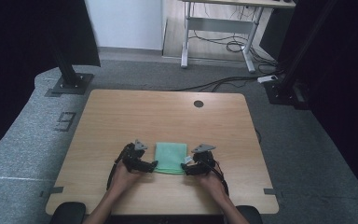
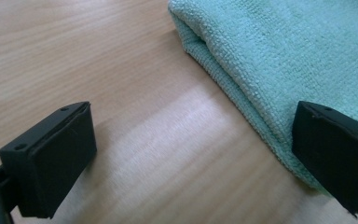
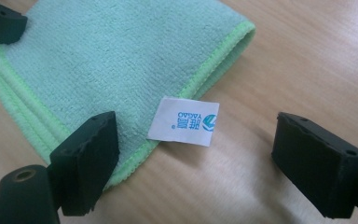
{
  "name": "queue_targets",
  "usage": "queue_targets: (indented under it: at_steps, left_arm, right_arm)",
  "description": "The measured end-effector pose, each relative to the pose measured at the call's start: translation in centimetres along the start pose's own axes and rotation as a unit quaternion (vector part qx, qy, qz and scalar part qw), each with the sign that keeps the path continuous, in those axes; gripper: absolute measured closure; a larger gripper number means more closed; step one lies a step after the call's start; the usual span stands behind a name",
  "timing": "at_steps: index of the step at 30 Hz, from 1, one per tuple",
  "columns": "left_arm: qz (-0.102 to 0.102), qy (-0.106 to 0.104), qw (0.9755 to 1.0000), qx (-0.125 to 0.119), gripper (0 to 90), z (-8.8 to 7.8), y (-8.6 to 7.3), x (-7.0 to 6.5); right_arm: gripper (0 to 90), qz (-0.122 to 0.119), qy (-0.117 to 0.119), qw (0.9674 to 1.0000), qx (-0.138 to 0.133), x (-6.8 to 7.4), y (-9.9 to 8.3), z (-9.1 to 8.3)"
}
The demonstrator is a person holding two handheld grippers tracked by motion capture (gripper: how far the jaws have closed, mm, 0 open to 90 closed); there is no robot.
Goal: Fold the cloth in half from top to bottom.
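In the high view, a folded green cloth (image 1: 171,157) is seen lying flat on the wooden table (image 1: 121,116), near its front edge and about midway along it. The cloth is flanked closely by the left gripper (image 1: 153,165) at its near-left corner and the right gripper (image 1: 186,169) at its near-right corner, so neither hand is clearly nearer. The cloth's slightly longer side is judged to run from the front edge toward the back edge. Grey carpet, black stands and a desk frame with cables are seen beyond the table.

In the left gripper view, the jaws are spread wide and nothing is pinched. The cloth (image 2: 279,56) lies ahead and to the right, with its folded edge running diagonally; the right-hand jaw stands over that edge, the other over bare wood.

In the right gripper view, the jaws are likewise spread and empty. The cloth (image 3: 107,70) lies ahead and to the left, and a white label (image 3: 183,121) at its hemmed edge sits between the jaws.
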State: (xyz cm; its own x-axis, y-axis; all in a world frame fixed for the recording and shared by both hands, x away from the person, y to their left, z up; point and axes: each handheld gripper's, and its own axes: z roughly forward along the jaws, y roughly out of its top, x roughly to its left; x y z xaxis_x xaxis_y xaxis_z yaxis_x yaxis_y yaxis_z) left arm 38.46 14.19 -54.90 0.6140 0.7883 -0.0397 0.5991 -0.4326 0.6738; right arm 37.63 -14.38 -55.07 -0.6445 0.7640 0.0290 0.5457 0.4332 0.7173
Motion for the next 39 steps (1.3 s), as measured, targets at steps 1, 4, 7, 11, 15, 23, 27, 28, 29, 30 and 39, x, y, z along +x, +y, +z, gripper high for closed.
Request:
queue_targets:
  at_steps: [1,4,7,11,15,23,27,28,29,30,39]
  left_arm:
    - [-0.001,0.001,1.0000,0.000,0.7,0.1,0.1,0.1]
    - [-0.004,0.004,1.0000,0.001,0.2,0.3,0.4,0.4]
    - [-0.011,0.010,0.9999,0.001,0.0,0.8,0.9,1.0]
    - [-0.013,0.012,0.9998,0.001,0.0,1.1,1.3,1.5]
    - [-0.014,0.010,0.9998,-0.001,0.0,1.6,1.8,2.1]
    - [-0.017,0.014,0.9998,0.000,0.6,2.4,2.9,3.2]
    - [-0.019,0.014,0.9997,-0.002,0.8,2.5,2.9,3.2]
    - [-0.019,0.014,0.9997,-0.002,0.8,2.5,2.9,3.2]
    - [-0.019,0.014,0.9997,-0.002,0.7,2.5,2.9,3.2]
    - [-0.019,0.014,0.9997,-0.002,0.6,2.5,2.9,3.2]
    - [-0.018,0.008,0.9998,-0.010,0.0,2.2,2.9,3.2]
  right_arm:
    - [14.1,0.001,-0.001,1.0000,0.000,-0.1,0.1,0.1]
    - [14.1,0.003,-0.002,1.0000,-0.001,-0.4,0.4,0.4]
    - [14.0,0.004,-0.005,1.0000,-0.003,-0.9,0.9,0.9]
    - [14.0,0.008,-0.008,0.9999,-0.002,-1.4,1.4,1.5]
    - [14.1,0.013,-0.012,0.9998,-0.005,-1.9,1.9,1.9]
    - [14.2,0.021,-0.019,0.9995,-0.014,-2.7,2.6,2.9]
    - [14.2,0.020,-0.019,0.9995,-0.018,-3.0,2.7,3.1]
    - [14.2,0.019,-0.019,0.9995,-0.016,-3.1,2.8,3.1]
    - [14.2,0.019,-0.018,0.9995,-0.016,-3.1,2.8,3.1]
    - [14.3,0.020,-0.018,0.9995,-0.016,-3.0,2.8,3.1]
    - [15.2,0.024,-0.004,0.9996,-0.015,-3.2,2.9,2.7]
